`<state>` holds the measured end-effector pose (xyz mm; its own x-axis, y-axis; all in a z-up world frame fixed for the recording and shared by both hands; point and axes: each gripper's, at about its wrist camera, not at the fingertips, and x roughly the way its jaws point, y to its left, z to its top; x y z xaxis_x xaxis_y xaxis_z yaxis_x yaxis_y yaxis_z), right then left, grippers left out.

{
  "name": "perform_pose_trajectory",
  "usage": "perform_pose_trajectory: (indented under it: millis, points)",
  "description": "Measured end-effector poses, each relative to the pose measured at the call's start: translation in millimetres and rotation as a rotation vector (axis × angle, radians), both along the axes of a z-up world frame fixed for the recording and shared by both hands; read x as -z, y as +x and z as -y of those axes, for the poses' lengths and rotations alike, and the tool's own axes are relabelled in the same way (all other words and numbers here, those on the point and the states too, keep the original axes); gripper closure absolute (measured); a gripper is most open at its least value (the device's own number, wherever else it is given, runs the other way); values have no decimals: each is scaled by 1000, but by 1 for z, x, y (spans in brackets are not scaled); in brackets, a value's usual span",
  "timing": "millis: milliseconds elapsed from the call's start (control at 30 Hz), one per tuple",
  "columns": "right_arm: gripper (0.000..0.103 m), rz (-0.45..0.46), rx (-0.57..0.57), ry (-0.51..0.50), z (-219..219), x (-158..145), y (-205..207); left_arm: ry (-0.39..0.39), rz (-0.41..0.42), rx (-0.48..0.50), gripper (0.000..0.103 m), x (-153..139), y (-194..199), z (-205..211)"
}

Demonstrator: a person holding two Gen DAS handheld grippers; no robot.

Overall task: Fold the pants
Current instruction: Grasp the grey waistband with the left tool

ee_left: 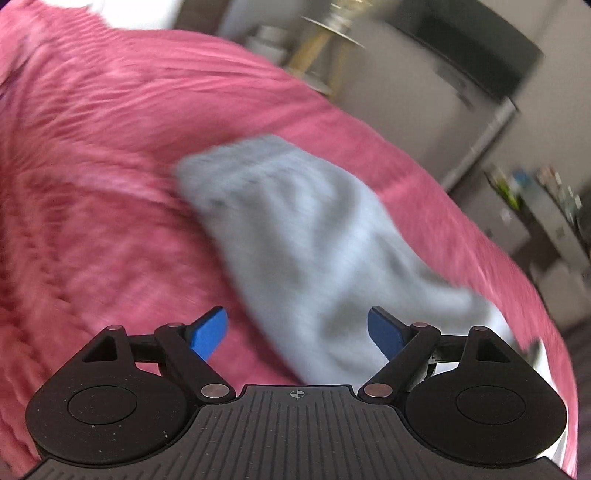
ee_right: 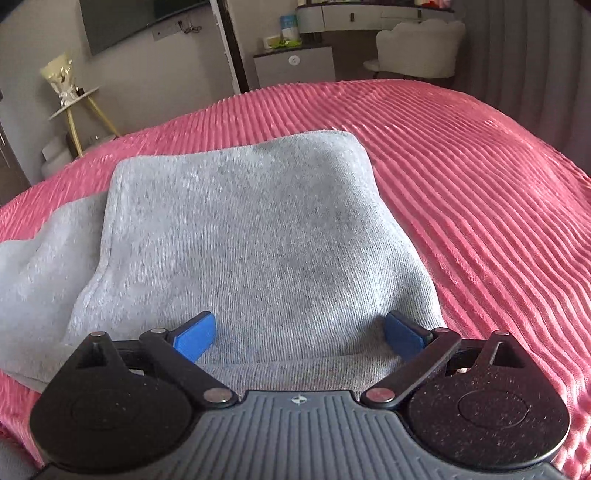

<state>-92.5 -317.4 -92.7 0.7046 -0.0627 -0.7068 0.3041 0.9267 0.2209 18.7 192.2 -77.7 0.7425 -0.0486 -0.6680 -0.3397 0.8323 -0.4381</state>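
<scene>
Grey pants [ee_right: 258, 229] lie folded in a thick pad on a pink ribbed bedspread [ee_right: 480, 192]; a lower layer sticks out at the left. My right gripper [ee_right: 299, 338] hovers over the near edge of the fold, its blue pads wide apart and pressing on nothing. In the blurred left wrist view the same grey pants [ee_left: 303, 236] run diagonally across the bedspread [ee_left: 92, 166]. My left gripper [ee_left: 297, 334] stands open just above their near end, with cloth seen between the pads but no grip on it.
The bed edge curves round behind the pants. Beyond it stand a small gold-legged side table [ee_right: 79, 107], a wall-mounted screen [ee_right: 140, 18], a low cabinet [ee_right: 293, 68] and a pale armchair [ee_right: 421, 48]. Bare bedspread spreads to the right.
</scene>
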Motion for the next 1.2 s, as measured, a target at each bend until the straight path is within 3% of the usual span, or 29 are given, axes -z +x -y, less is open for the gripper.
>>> perform_pose_trajectory:
  millis: [200, 400, 600, 833, 900, 967, 1033, 1067, 1200]
  points:
    - [5, 61, 38, 26, 7, 5, 4, -161, -22, 4, 18, 26, 21, -36]
    - [5, 21, 23, -83, -7, 7, 15, -176, 26, 38, 18, 33, 43, -44]
    - [5, 26, 29, -95, -7, 8, 17, -237, 23, 57, 18, 41, 76, -62]
    - [5, 32, 34, -106, -7, 9, 18, -364, 40, 63, 18, 58, 97, -77]
    - [5, 33, 34, -110, -8, 9, 18, -335, 29, 72, 24, 54, 101, -75]
    - [5, 35, 35, -111, -8, 10, 18, -271, 18, 89, 56, 49, 102, -70]
    - [5, 37, 35, -111, -8, 10, 18, -252, 52, 107, 65, 43, 94, -68]
    - [5, 37, 35, -112, -7, 10, 19, -248, 77, 115, 70, 39, 91, -67]
    - [5, 40, 36, -112, -8, 10, 19, -239, 149, 156, 70, 20, 90, -58]
